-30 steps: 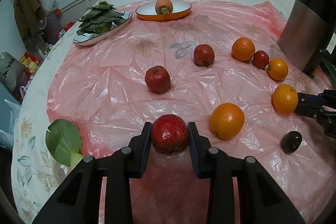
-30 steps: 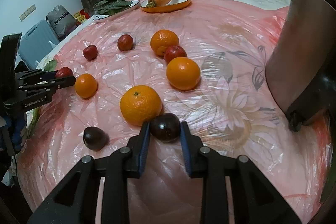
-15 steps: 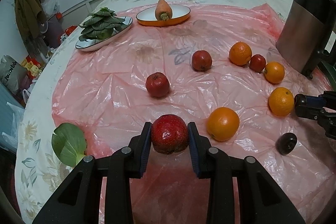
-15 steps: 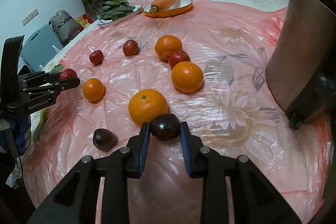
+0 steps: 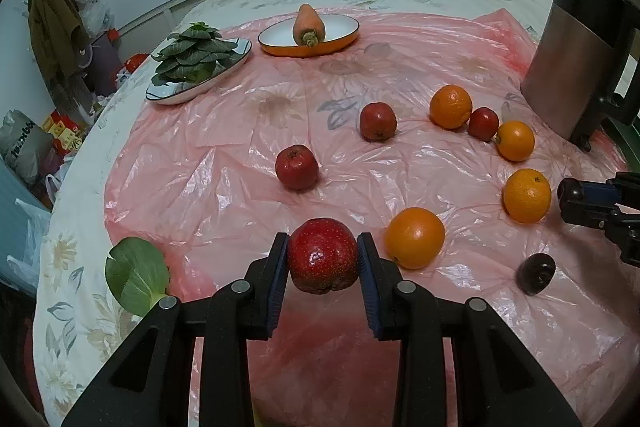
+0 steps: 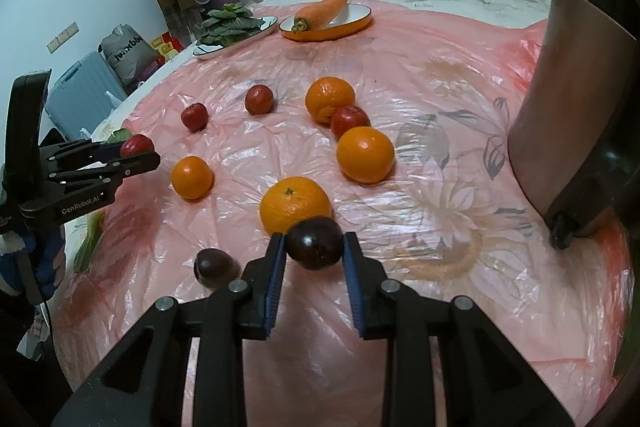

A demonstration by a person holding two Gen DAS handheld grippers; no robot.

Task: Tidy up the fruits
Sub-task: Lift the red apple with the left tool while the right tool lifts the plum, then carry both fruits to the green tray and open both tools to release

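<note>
Your left gripper (image 5: 323, 259) was pinching a speckled red fruit (image 5: 323, 255), both blue pads pressed against its sides and the fruit lifted clear of the pink plastic sheet (image 5: 224, 155). Just right of that gripper's tips lay an orange (image 5: 415, 237); farther right sat a dark plum (image 5: 535, 273) on the sheet. Ahead of the tips, well apart, rested a second red fruit (image 5: 297, 167), and beyond it to the right a third red fruit (image 5: 377, 121). Far ahead stood an orange-rimmed dish (image 5: 344, 39) with a carrot (image 5: 308, 25) in it, and left of that a plate of leafy greens (image 5: 199, 61). A loose green leaf (image 5: 136, 274) lay close to the left of that gripper.

Your right gripper (image 6: 314, 245) was clamped on a dark plum-like fruit (image 6: 314, 243), held between the pads above the sheet. Directly beyond its tips sat a stemmed orange (image 6: 295, 204), nearly hidden behind the held fruit at its lower edge. To the left of the fingers, close by, lay the other dark plum. Ahead and to the right was a large orange (image 6: 365, 155), with a small red fruit (image 6: 349, 121) touching it and another orange (image 6: 330, 99) behind that. At the far right stood a tall metal container (image 6: 568, 115).
</note>
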